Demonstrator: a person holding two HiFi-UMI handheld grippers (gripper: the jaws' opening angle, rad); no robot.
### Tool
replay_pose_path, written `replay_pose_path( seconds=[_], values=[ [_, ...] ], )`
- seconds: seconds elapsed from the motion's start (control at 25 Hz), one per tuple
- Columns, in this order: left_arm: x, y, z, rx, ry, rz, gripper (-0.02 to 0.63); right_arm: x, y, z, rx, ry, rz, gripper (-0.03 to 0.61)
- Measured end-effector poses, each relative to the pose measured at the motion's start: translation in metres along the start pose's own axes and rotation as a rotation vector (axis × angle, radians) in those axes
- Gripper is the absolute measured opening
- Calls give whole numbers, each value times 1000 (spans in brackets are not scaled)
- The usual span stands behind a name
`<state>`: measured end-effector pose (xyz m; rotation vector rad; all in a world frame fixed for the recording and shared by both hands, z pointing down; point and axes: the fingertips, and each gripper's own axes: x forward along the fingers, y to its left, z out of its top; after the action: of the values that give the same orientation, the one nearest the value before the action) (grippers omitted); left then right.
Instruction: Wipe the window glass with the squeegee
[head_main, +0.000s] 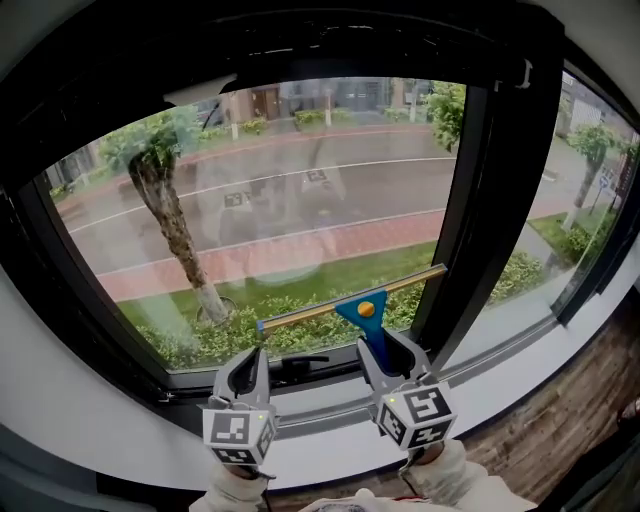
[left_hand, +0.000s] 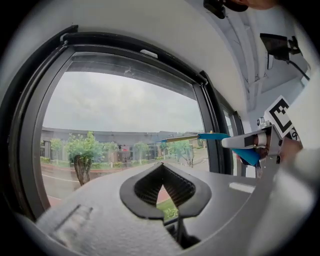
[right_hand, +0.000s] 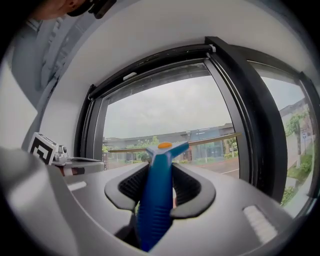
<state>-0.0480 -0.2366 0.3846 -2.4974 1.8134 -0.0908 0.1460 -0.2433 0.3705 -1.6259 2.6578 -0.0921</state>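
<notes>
Right jaws on squeegee (head_main: 365, 310); black mullion (head_main: 480, 200) beside

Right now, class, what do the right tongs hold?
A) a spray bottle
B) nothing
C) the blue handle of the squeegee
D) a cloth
C: the right gripper view shows the right tongs shut on the blue handle of the squeegee, while the left tongs hold nothing.
</notes>
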Motion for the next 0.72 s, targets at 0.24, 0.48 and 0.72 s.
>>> replay_pose_path(
  seconds=[0.24, 0.48, 0.72],
  values=[
    [24, 0, 64, 21, -69, -4, 0, 20, -12, 79, -20, -115, 15, 146],
    [41, -6, 130, 76, -140, -30, 0, 46, -5, 153, -71, -187, 80, 146],
    [50, -9, 166, 52, -182, -69, 0, 60, -5, 215, -82, -262, 70, 146]
  ],
)
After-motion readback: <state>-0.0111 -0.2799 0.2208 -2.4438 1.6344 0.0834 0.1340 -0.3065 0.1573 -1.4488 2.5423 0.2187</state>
